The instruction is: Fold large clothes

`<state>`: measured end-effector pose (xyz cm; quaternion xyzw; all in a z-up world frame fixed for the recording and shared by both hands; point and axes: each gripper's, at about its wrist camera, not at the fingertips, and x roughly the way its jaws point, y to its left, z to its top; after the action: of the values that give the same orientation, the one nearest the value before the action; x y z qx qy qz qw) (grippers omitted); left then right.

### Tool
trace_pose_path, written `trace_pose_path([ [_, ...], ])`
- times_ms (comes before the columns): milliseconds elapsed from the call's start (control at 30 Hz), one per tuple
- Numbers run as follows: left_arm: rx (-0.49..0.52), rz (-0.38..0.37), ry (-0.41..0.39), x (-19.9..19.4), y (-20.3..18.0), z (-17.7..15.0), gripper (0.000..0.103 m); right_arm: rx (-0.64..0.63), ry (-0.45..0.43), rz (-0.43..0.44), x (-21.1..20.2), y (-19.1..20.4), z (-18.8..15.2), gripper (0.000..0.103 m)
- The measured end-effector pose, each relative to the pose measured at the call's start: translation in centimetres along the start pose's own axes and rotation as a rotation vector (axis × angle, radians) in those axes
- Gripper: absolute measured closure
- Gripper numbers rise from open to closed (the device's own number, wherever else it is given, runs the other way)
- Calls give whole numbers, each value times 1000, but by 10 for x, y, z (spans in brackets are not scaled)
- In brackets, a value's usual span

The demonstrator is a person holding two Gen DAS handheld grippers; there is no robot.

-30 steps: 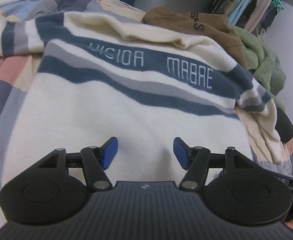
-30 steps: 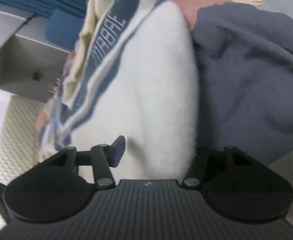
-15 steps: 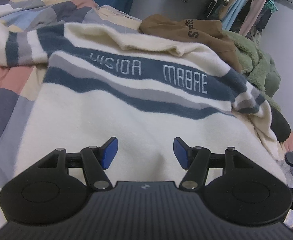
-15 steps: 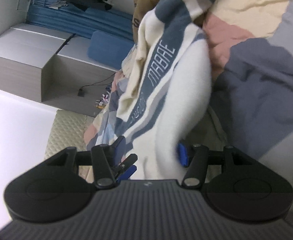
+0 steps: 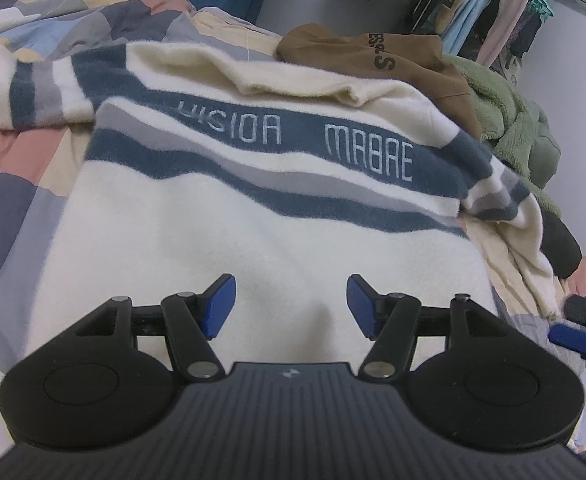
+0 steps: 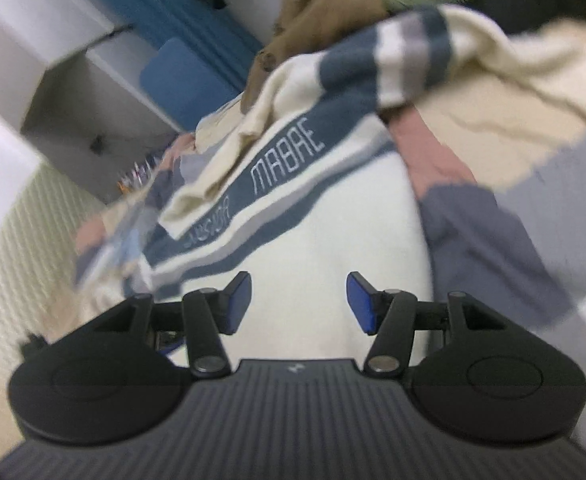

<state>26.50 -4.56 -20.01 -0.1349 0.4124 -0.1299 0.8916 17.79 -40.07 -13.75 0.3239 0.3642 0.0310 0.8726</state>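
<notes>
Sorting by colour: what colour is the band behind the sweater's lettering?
Dark blue-grey, on a cream sweater; clearest in the left wrist view.

Sweater front open, brown hoodie, green fleece crowding far right corner

Both the left gripper and right gripper look identical: black ribbed housing, two round side discs, silver pivot screws, blue-padded fingers, tiny white logo.
</notes>
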Motion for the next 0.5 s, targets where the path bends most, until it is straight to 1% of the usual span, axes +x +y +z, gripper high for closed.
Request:
trace_pose_path([
  [33,-2,2,0,0,0,1,36,-55,10,-37,9,8,0,47],
  [67,-4,4,1,1,1,1,36,-106,25,-72,19,15,0,50],
  [100,-5,8,0,1,1,2,36,-138,45,-88,30,18,-2,56],
  [167,-4,20,2,3,2,3,36,-170,92,-101,50,20,-4,61],
  [233,-7,24,6,6,4,4,36,-215,123,-144,68,21,-7,65],
  [300,-9,28,9,8,6,5,36,-257,151,-189,87,19,-12,73],
  [400,-8,34,14,13,5,6,36,-257,206,-231,112,5,-19,74],
  [433,-8,34,17,15,6,7,36,-253,224,-235,118,0,-21,74],
  [500,-8,36,20,20,5,9,36,-254,231,-233,119,-1,-23,74],
])
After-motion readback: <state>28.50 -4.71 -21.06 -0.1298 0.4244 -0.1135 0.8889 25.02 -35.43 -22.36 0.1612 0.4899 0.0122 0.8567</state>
